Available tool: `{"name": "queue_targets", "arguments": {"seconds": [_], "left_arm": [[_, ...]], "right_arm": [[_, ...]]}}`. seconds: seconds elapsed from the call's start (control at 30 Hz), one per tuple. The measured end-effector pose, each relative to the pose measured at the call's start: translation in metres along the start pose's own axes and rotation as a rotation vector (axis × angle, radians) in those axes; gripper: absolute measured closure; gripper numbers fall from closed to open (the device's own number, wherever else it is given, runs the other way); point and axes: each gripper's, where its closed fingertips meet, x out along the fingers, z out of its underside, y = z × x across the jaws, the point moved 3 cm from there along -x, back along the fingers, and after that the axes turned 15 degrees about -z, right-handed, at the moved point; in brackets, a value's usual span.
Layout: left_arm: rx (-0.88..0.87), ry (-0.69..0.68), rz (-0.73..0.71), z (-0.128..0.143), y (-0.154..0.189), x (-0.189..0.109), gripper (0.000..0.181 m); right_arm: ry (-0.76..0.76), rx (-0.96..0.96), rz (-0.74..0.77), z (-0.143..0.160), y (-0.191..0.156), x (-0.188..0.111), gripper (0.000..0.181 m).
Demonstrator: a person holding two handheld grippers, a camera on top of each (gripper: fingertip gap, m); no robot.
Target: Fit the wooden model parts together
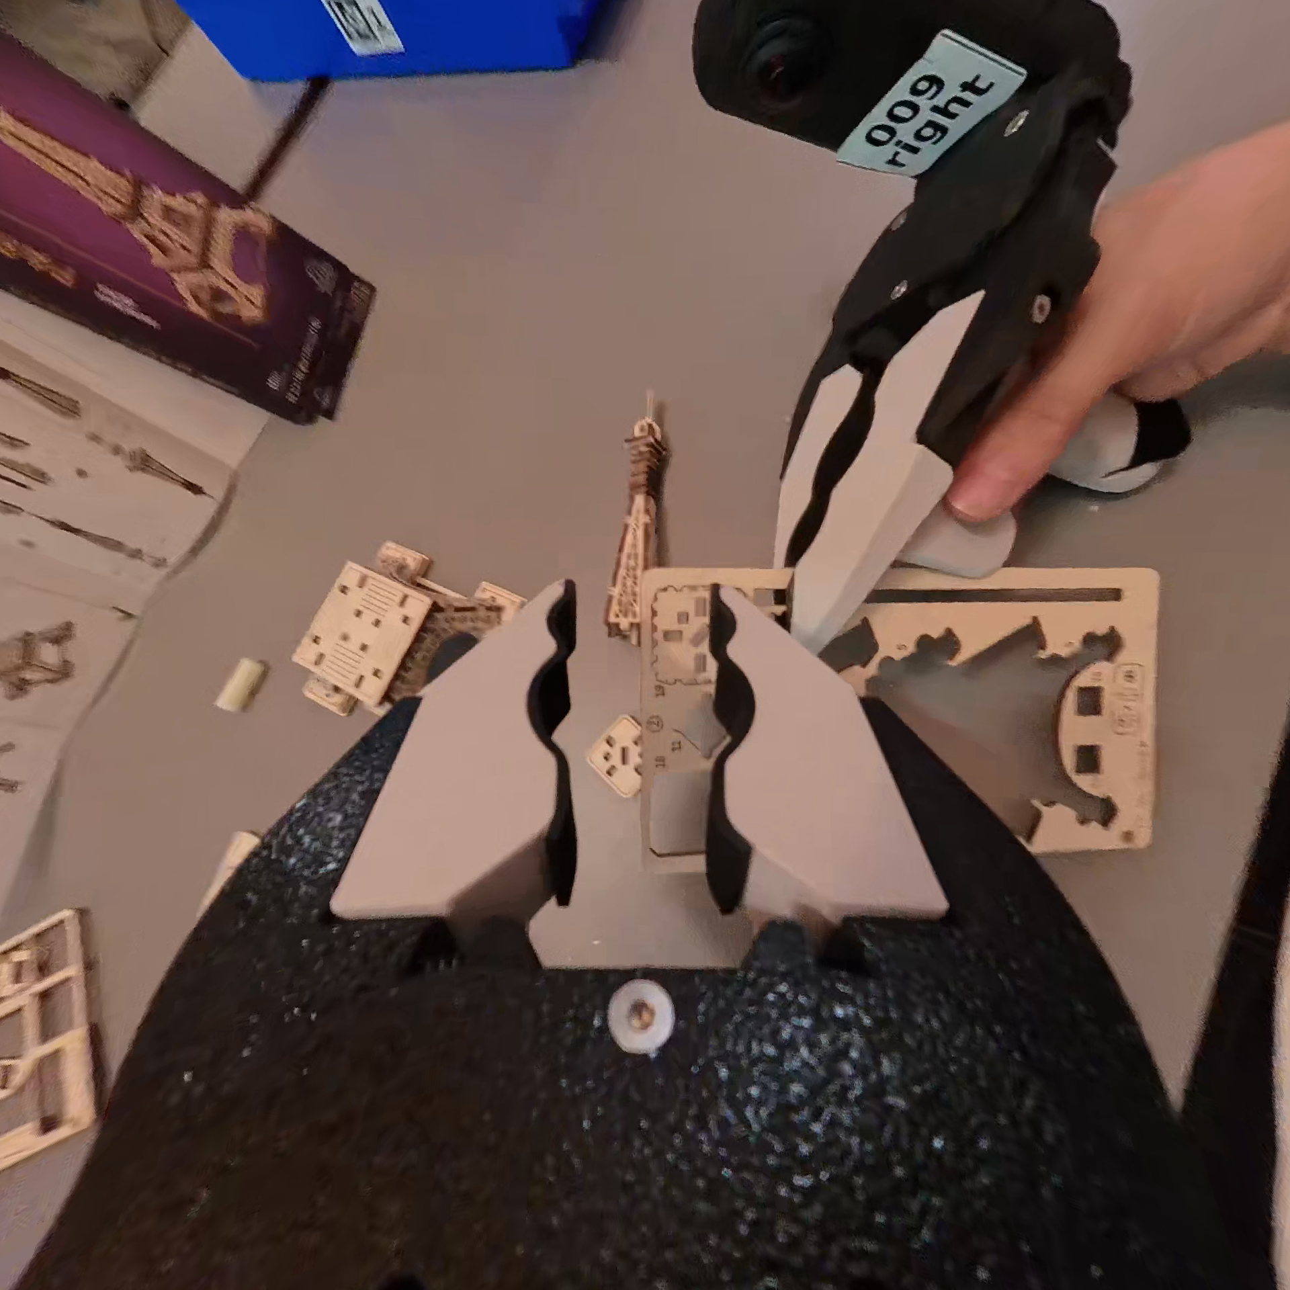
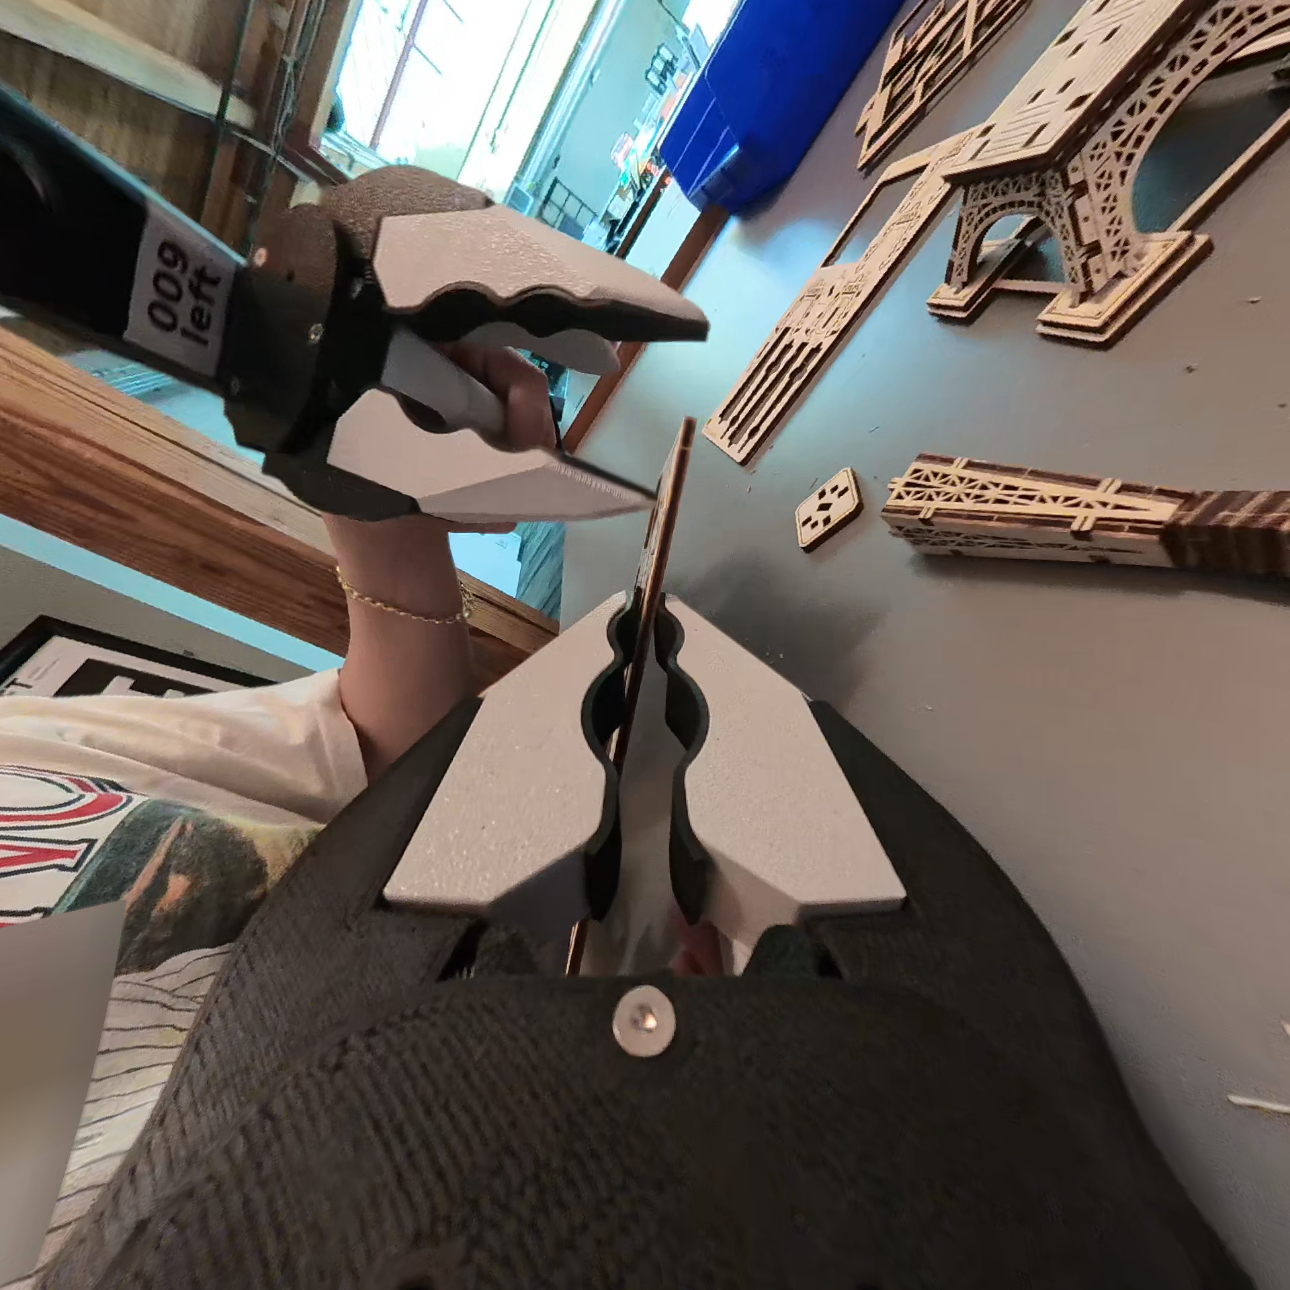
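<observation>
1. Thin flat pale plywood cut-out sheet [image 1: 1005, 705], several shapes already punched out, sits at the right of the grey table [image 1: 530, 363]; in the right wrist view it shows edge-on [image 2: 666, 530], raised off the table.
2. Right gripper [image 1: 803, 614] has grey fingers pinched narrow on the sheet's far edge; the sheet runs between both pads [image 2: 646, 628].
3. Left gripper [image 1: 646, 607] fingers stand apart, holding nothing, above the sheet's left end; in the right wrist view its lower fingertip [image 2: 628, 497] is just beside the sheet's top edge, contact unclear.
4. Small pale square wooden plate with slots [image 1: 618, 757] lies flat just left of the sheet.
5. Slim lattice wooden tower spire [image 1: 639, 516] lies on the table just beyond the plate.
6. Arched lattice wooden tower base [image 1: 377, 628] sits left of the spire, near it.
7. Small pale wooden peg [image 1: 241, 684] lies left of the base.
8. Purple model box [image 1: 174, 265] and paper instruction sheets [image 1: 91, 502] sit far left.
9. Blue bin [image 1: 419, 35] is at the far edge.
10. A bare hand [image 1: 1145, 335] holds the right gripper.
</observation>
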Motion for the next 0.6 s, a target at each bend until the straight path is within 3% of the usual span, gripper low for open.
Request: {"name": "queue_targets", "arguments": {"seconds": [0.07,0.27,0.47,0.6], "left_arm": [[-0.04,-0.043,0.042,0.007,-0.001,-0.003,0.155],[0.05,0.018,0.056,0.011,0.009,-0.021,0.181],[0.12,-0.053,0.035,0.026,0.018,-0.009,0.181],[0.188,-0.139,0.023,0.037,0.023,0.002,0.181]], "right_arm": [[-0.004,0.005,-0.016,0.0,-0.001,0.0,0.18],[-0.043,0.012,0.012,-0.001,0.007,0.007,0.179],[-0.09,0.031,0.018,0.003,0.01,0.011,0.179],[-0.143,0.062,0.105,0.01,0.021,0.011,0.177]]}}
